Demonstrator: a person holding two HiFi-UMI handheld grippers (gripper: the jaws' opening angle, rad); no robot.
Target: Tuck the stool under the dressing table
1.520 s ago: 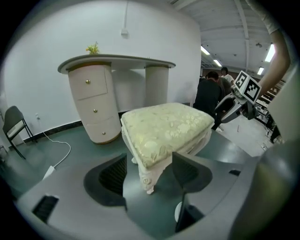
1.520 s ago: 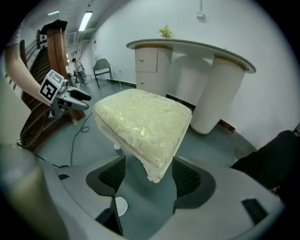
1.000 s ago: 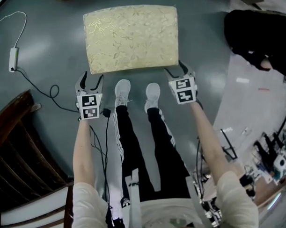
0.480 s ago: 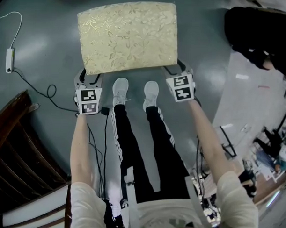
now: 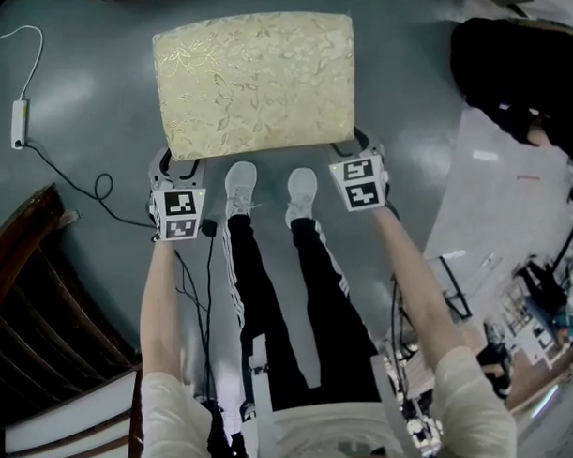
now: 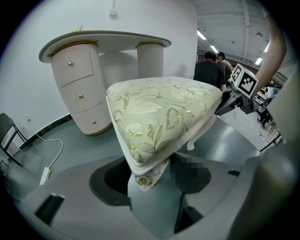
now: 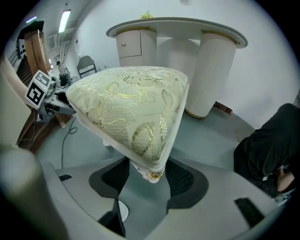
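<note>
The stool (image 5: pixel 253 79), standing on the floor (image 5: pixel 93 70) short of the dressing table (image 6: pixel 103 47), was judged soft-topped, rigid-framed and moderately heavy; the left gripper (image 6: pixel 154 183) and right gripper (image 7: pixel 147 180) had just been closing wide-spread jaws around its near corners, not visibly clamped.

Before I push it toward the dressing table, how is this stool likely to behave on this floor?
The stool likely pushes as one stiff piece, since its seat sits on a hard-looking frame. Its padded cushion will probably give under pressure, so push on the frame. The smooth grey floor suggests it slides rather than snags, though a high push might tip it.
</note>
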